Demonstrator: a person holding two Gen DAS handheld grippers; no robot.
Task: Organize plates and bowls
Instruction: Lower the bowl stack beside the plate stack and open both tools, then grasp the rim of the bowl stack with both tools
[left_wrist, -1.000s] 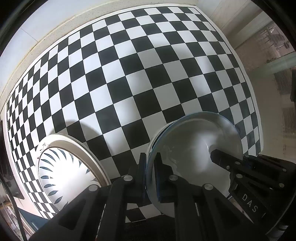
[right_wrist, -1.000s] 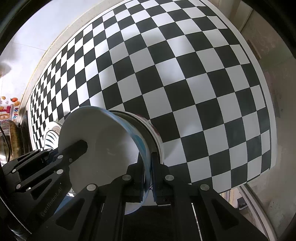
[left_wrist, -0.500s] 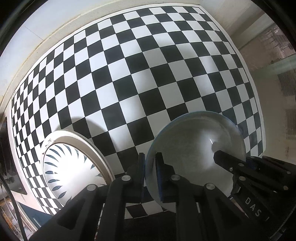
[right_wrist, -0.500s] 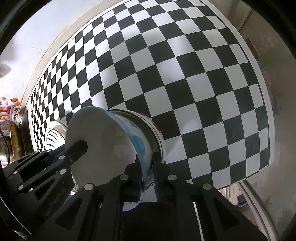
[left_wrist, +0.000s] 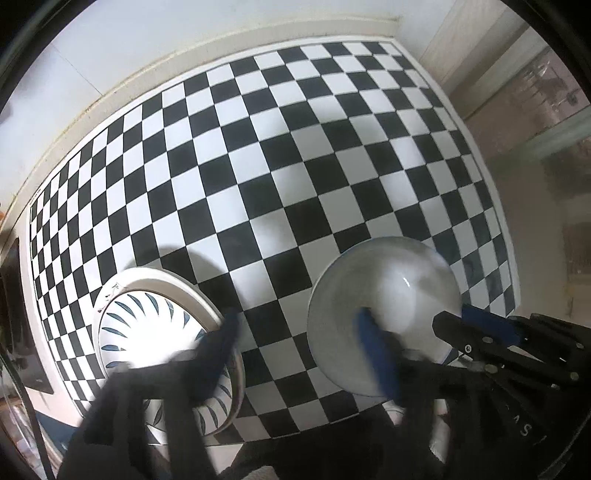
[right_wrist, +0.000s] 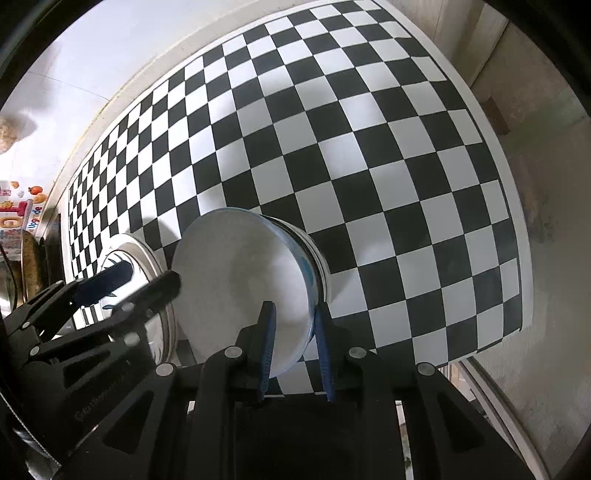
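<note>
Checkered tabletop (right_wrist: 369, 155) under spread right tool (right_wrist: 293, 332)

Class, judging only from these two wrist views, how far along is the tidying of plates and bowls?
Done: the white bowl sits nested in another bowl, and the leaf-patterned plate lies on a larger plate beside them. In hand: both the left hand-held gripper and the right hand-held gripper are open around the bowl's rim, apparently releasing. Left: pulling both clear; no other loose dishes show.
</note>
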